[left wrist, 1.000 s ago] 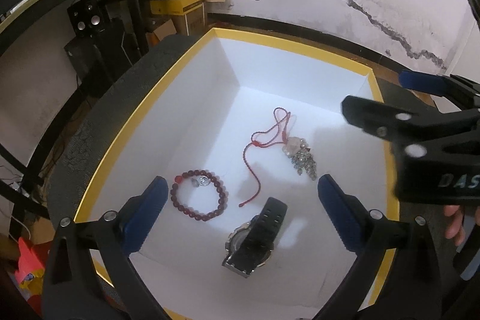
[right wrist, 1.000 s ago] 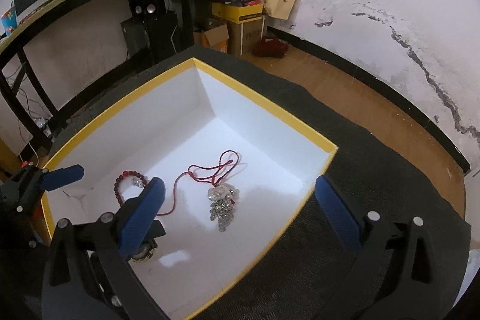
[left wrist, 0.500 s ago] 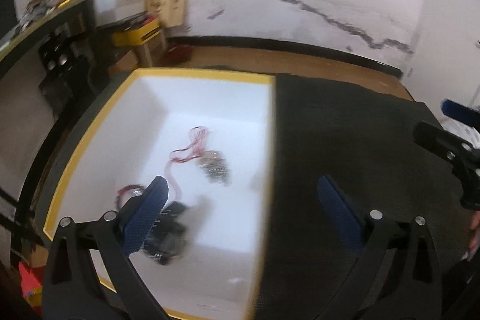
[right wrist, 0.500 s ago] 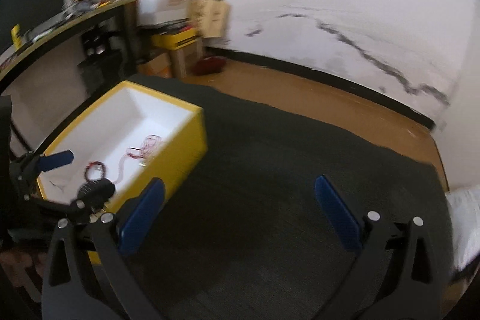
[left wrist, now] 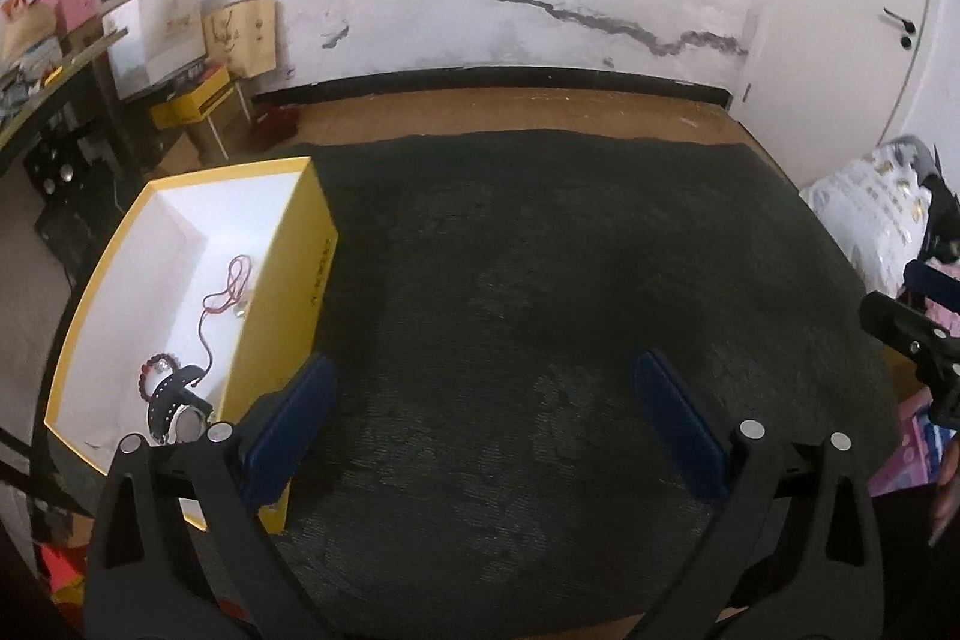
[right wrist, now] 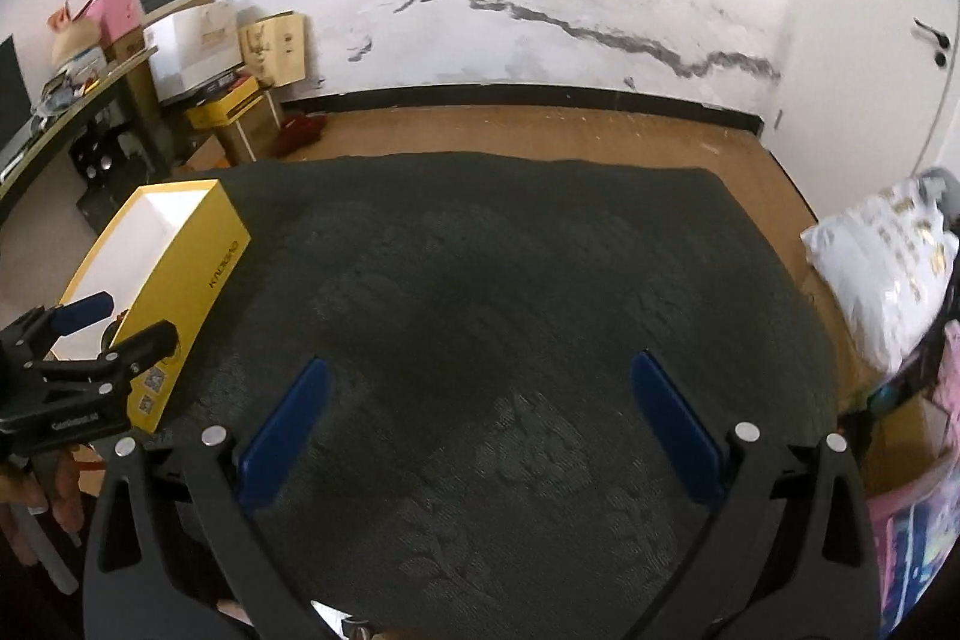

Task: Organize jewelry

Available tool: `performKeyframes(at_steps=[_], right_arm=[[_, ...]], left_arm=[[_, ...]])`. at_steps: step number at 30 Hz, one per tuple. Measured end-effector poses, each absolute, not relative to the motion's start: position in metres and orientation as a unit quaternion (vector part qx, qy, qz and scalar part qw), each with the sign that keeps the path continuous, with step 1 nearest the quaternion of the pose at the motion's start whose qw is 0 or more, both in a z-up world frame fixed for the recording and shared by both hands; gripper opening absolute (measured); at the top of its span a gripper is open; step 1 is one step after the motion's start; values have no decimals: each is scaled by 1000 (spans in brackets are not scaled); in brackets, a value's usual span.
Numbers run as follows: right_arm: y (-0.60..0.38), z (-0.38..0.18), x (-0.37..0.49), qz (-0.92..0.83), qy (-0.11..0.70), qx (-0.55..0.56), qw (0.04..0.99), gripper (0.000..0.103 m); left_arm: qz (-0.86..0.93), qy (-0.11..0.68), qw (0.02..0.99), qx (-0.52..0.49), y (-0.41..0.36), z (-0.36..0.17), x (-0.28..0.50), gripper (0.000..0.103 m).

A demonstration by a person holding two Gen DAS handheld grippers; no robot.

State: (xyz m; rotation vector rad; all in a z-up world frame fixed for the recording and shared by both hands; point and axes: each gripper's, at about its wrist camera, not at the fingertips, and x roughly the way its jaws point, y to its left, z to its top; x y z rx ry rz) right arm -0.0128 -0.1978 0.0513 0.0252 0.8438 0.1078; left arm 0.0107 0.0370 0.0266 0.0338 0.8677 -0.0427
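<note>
A yellow box [left wrist: 312, 280] with a white inside sits at the left of a dark cloth-covered table [left wrist: 540, 310]. In the left wrist view it holds a red cord necklace [left wrist: 225, 292], a red bead bracelet [left wrist: 157, 367] and a black watch [left wrist: 174, 403]. My left gripper [left wrist: 486, 424] hangs open and empty over the cloth, its left pad beside the box's near corner. The right wrist view shows the yellow box [right wrist: 198, 268] from farther off, its contents hidden. My right gripper [right wrist: 477, 424] is open and empty over bare cloth. The left gripper [right wrist: 90, 346] appears at that view's left edge.
A desk [right wrist: 72, 100] with boxes and bags stands at the back left by a cracked white wall. A white patterned bag [right wrist: 888, 256] lies off the table's right side. Wooden floor [right wrist: 540, 136] lies beyond the table's far edge. A hand [right wrist: 42, 496] holds the left gripper's handle.
Both grippers have pulled back and swung right, away from above the box. The box went from filling both views to sitting at their left edges. The jewelry stayed inside it.
</note>
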Motion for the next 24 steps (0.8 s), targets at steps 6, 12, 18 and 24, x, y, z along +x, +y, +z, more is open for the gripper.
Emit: performKeyframes(at_steps=[6,12,18,24], right_arm=[[-208,36,-7,31,402,24,915,97],[-200,20,3,23,397,-3,917,97],[-187,29,5,29,408,-12,913,97],[-184,31,8,41,395,-15,918,97]], left_arm=[[-33,405,913,28,27,11,16,98],[-39,420,907,21,35,-18,35,98],[-40,414,909,11,34,-7,39,98],[-47,412,910,27,27,-14,34,98]])
